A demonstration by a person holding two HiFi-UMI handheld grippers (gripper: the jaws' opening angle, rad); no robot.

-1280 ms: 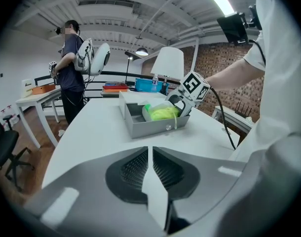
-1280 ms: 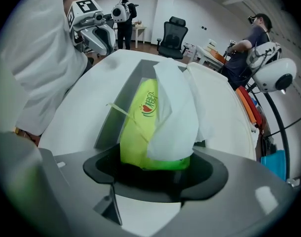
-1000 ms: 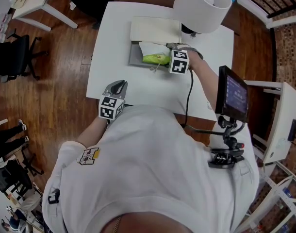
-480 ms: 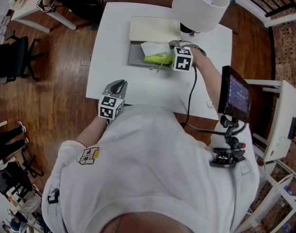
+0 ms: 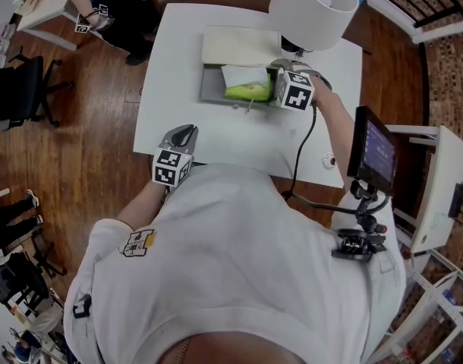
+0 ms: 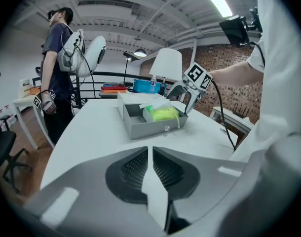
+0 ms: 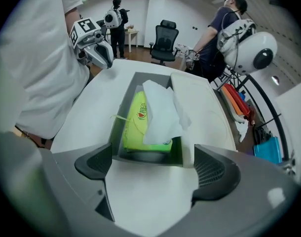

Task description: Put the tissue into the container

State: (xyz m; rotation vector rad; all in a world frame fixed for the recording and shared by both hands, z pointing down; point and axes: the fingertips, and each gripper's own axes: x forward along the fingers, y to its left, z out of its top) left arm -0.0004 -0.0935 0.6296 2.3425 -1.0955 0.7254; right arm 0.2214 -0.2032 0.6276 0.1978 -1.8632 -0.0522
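A green tissue pack [image 5: 248,92] lies in the grey container [image 5: 209,89] at the table's far middle, with a white sheet [image 5: 243,75] sticking up out of it. My right gripper [image 5: 279,83] sits just right of the container, apart from the pack. In the right gripper view its jaws [image 7: 153,169] are opening wide over bare table, with the pack [image 7: 138,120] and its sheet [image 7: 160,112] ahead in the container [image 7: 116,127]. My left gripper [image 5: 183,136] rests at the table's near edge, shut and empty. The left gripper view shows its closed jaws [image 6: 150,154] facing the container [image 6: 150,129].
A white lid [image 5: 240,45] lies behind the container. A white lamp shade [image 5: 315,10] hangs over the far right corner. A screen on a stand [image 5: 372,146] is at the right. A person [image 5: 110,6] stands beyond the table's far left corner; office chairs [image 5: 23,86] are at the left.
My right gripper has drawn back to the right from the container, leaving the tissue pack inside. A person has walked into view at the top left. The left gripper has stayed put.
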